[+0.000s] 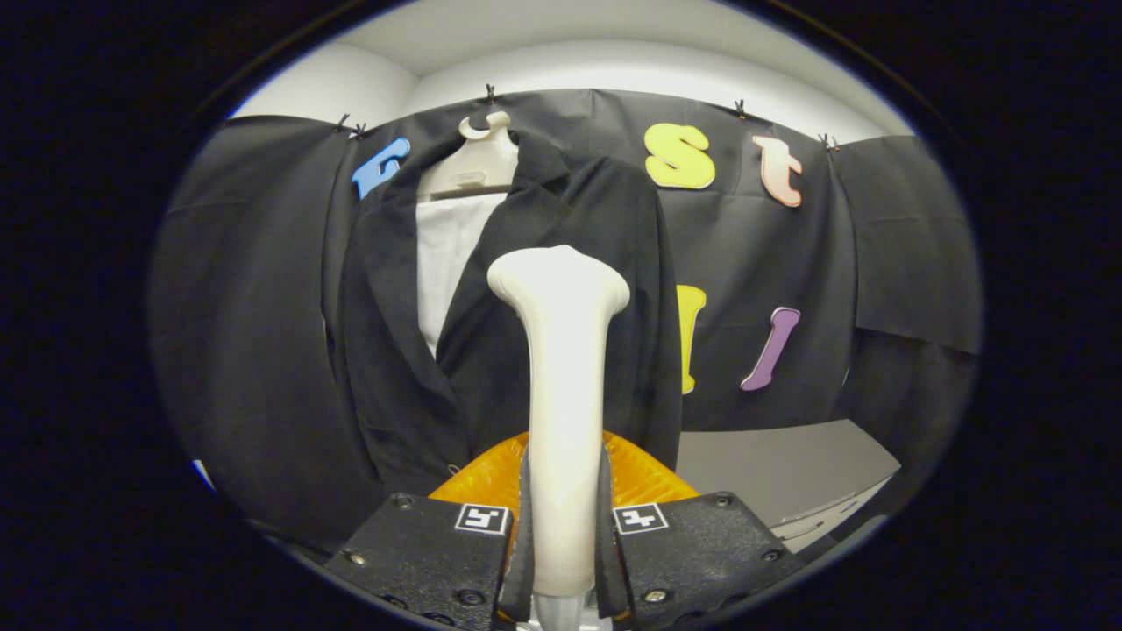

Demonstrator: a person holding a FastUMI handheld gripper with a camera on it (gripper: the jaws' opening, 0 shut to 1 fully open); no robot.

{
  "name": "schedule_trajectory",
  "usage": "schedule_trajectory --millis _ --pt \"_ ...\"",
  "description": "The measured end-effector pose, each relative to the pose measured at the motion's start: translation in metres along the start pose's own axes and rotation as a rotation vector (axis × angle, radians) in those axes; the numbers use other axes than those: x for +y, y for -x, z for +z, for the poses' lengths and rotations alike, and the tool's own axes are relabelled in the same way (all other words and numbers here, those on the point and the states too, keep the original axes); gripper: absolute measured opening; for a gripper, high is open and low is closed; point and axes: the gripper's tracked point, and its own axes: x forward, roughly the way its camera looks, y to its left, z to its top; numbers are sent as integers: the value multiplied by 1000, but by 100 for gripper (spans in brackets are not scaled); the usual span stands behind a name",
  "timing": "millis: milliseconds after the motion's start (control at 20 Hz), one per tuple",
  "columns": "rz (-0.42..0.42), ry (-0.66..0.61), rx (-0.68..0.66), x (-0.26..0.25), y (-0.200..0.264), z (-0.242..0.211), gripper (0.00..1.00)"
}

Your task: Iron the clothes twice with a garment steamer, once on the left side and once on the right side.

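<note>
We have the gripper closed on the handle of the white steamer, both fingers pressing its sides, so the steamer stands upright between them with its wide head pointing at the clothes. The dark jacket hangs on a pale hanger against the far wall, a white shirt showing in its open front, and the steamer head sits before the jacket's right panel, though we cannot tell if it touches. The smooth, tapered handle could slip or twist in our grip if we press hard. Pushing the loosely hung jacket might swing it on the hanger or bunch the lapel. We read no brand; the fingers carry only small square marker tags.
</note>
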Motion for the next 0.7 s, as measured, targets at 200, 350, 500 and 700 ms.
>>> schedule_trajectory --millis 200,350,500,700 --pt "1 7 56 3 -4 -31 30" --pt "4 21 84 6 -2 -53 30" --pt "6 33 110 10 -1 -70 30" --pt "7 41 157 12 -1 -102 30"
